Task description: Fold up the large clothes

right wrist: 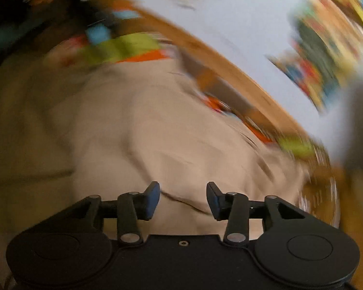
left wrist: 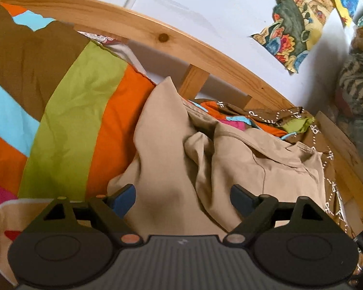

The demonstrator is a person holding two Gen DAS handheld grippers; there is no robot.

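Nearest to the lens, the left claw (left wrist: pixel 182 197) is seen with its blue-padded fingers (left wrist: pixel 124 197) spread wide and nothing caught between them; it hovers low over the beige garment (left wrist: pixel 205 159), and whether the pads brush the cloth cannot be told. The right claw (right wrist: pixel 183 199) is likewise spread, though less widely, and empty, with the same beige cloth (right wrist: pixel 138 130) lying beneath it; that view is heavily smeared by motion, so little beyond the claw itself can be made out with certainty.

The garment is found crumpled in a heap on the bed, resting on the striped bedspread (left wrist: pixel 67 111) and bunched up against a patterned brown cloth (left wrist: pixel 273 118) near the wooden bed rail (left wrist: pixel 162 36). A seam or collar-like edge (left wrist: pixel 290 154) is visible toward the right of the heap, while a tall fold stands up toward the rail.

The step in hand is judged to be the first grasp, before any fold is made. It would be done well if two matching points were chosen, shoulders or hem corners rather than loose middle cloth, so that the piece hangs straight once lifted. A single layer should be pinched at each point; thick bunches are likely to slip or to drag hidden folds along. The garment should then be drawn clear of the patterned cloth behind it and spread flat on the bedspread, away from the rail, where snagging is a risk
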